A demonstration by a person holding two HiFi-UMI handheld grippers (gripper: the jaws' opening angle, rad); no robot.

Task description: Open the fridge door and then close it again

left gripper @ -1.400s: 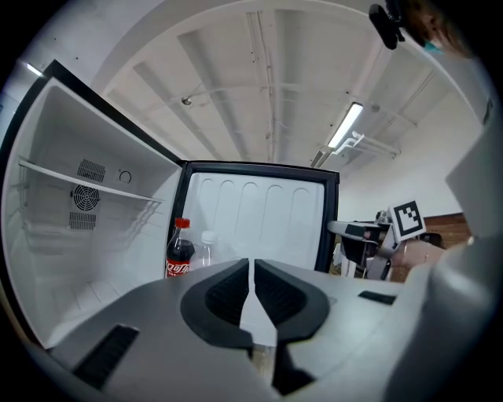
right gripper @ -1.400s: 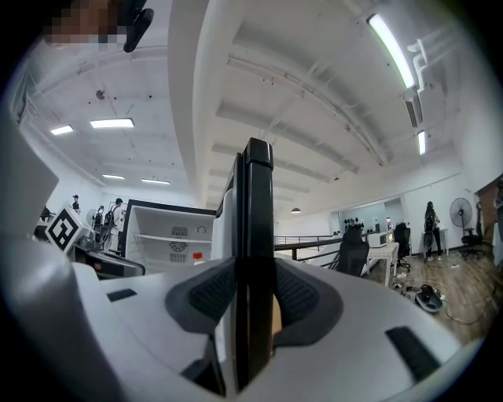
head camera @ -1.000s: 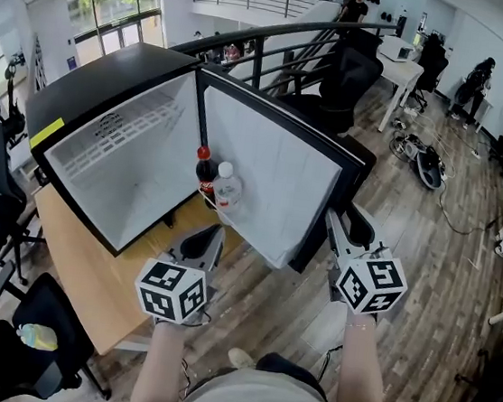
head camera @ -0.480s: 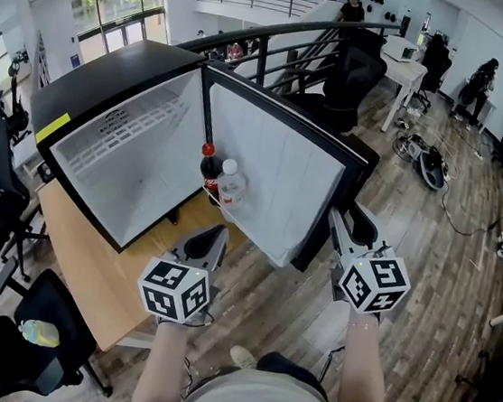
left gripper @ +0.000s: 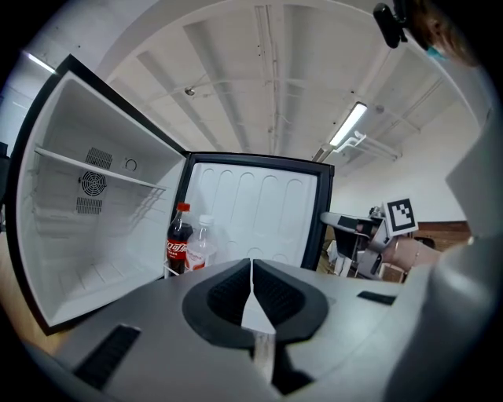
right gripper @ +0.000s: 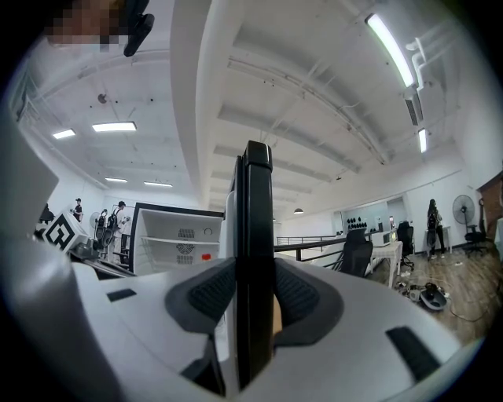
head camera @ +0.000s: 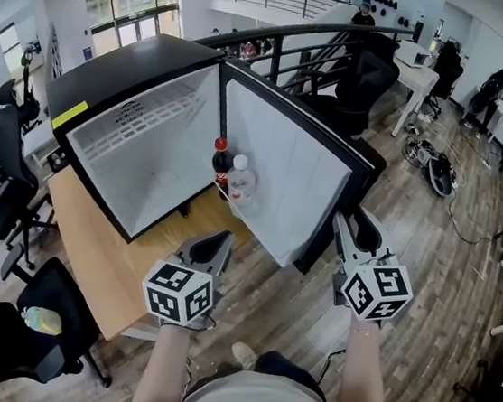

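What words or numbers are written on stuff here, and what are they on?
Nothing reads clearly.
Red label on the cola bottle: white writing, too small.
The yellow sticker on the fridge top: blurred.
The marker cubes: square patterns, no letters.

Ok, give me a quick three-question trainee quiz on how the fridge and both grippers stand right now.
1. True or false: the right gripper is clamped on the outer edge of the open fridge door.
2. What stands inside the door? A) a cola bottle and a water bottle; B) a milk carton; C) nothing.
3. Fill in: the left gripper is ____ and holds nothing.

Key: 1 true; 2 A; 3 shut.
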